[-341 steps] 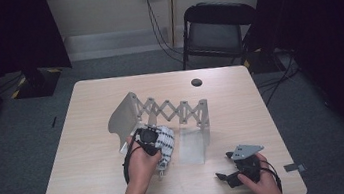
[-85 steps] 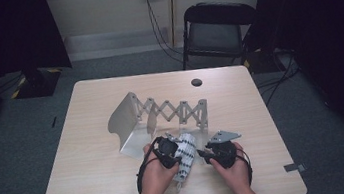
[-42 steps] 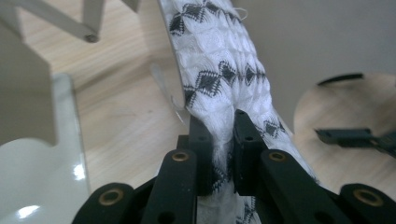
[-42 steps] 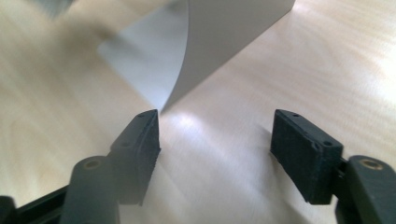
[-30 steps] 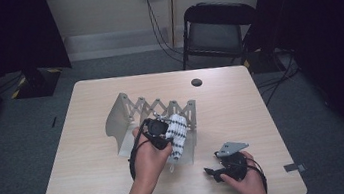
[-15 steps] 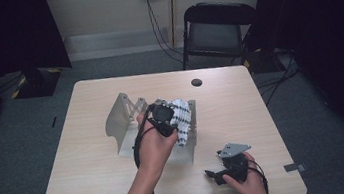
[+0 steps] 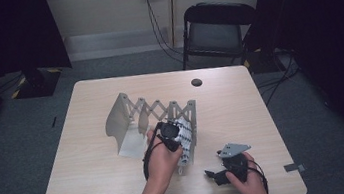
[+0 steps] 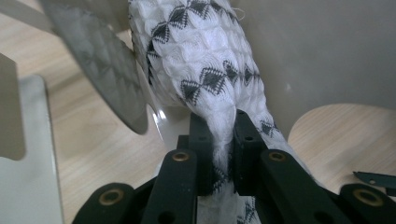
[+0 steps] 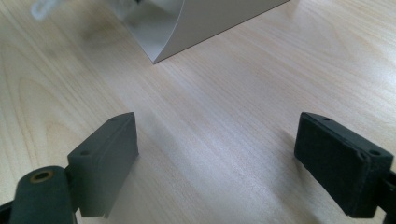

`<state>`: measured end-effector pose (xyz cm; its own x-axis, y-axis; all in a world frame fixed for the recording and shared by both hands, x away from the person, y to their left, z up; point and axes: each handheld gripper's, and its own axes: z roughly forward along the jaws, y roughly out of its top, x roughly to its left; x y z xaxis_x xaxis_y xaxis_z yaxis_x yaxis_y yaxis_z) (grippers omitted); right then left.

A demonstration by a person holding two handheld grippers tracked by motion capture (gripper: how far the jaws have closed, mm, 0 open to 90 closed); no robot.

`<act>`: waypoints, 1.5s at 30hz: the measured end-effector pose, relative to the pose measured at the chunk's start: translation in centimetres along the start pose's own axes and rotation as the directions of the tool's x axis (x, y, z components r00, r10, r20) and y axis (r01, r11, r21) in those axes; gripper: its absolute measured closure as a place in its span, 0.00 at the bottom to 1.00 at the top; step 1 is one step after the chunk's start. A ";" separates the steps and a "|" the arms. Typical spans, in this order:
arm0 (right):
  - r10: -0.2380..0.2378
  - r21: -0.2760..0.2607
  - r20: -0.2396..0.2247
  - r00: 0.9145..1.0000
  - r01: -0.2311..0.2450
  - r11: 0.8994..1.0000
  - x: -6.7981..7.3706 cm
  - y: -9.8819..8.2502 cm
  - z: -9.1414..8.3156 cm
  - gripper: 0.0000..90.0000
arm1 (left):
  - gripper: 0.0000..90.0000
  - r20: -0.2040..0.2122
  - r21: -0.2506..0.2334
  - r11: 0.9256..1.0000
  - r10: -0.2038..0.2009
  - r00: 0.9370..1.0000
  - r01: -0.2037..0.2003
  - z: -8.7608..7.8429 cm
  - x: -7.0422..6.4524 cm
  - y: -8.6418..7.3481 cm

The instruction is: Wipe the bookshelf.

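A white knitted cloth with black diamond patterns (image 7: 185, 136) (image 8: 205, 60) hangs against the right end plate (image 7: 192, 117) of a grey accordion rack (image 7: 159, 110) in the middle of the table. My left gripper (image 7: 167, 130) (image 8: 223, 133) is shut on a bunched fold of the cloth. Another rack plate (image 8: 102, 60) stands close on the left in the left gripper view. My right gripper (image 7: 215, 176) (image 9: 233, 154) rests near the table's front right. Its jaws have just been opening and stand wide apart over bare wood, nothing between them.
The rack's left end plate (image 7: 117, 119) curves down onto the table (image 7: 86, 189). A corner of a grey plate (image 9: 210, 23) lies ahead of my right gripper. A small black round thing (image 7: 197, 82) sits at the far edge. A folding chair (image 7: 216, 25) stands behind the table.
My left gripper carried the cloth toward the far side above the rack, then sank back down against the rack's right end plate. The right hand stayed at the front right.
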<state>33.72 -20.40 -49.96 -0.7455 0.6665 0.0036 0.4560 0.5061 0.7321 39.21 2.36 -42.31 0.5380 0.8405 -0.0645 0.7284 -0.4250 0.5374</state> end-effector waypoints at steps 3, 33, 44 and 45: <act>0.000 0.000 0.000 1.000 0.000 1.000 0.0 0.0 0.0 0.14 | 0.91 0.008 0.011 1.000 -0.002 1.000 0.002 0.7 -0.2 -0.5; 0.000 0.000 0.000 1.000 0.000 1.000 0.0 0.0 0.0 0.14 | 0.90 0.017 0.042 0.999 -0.013 1.000 0.013 2.5 -0.6 -1.9; 0.002 -0.001 0.001 1.000 -0.002 1.000 0.0 0.0 0.0 0.14 | 0.91 -0.006 -0.061 0.998 -0.005 1.000 0.004 -2.5 -0.3 0.9; 0.002 -0.001 0.000 1.000 -0.002 1.000 0.0 0.0 0.0 0.14 | 0.91 -0.007 -0.075 0.997 0.002 1.000 -0.003 -3.1 -0.3 1.2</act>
<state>33.72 -20.39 -49.96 -0.7445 0.6676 0.0048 0.4570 0.5043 0.7327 38.61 2.60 -39.04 0.5367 0.8418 -0.0578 0.6931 -0.4008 0.5991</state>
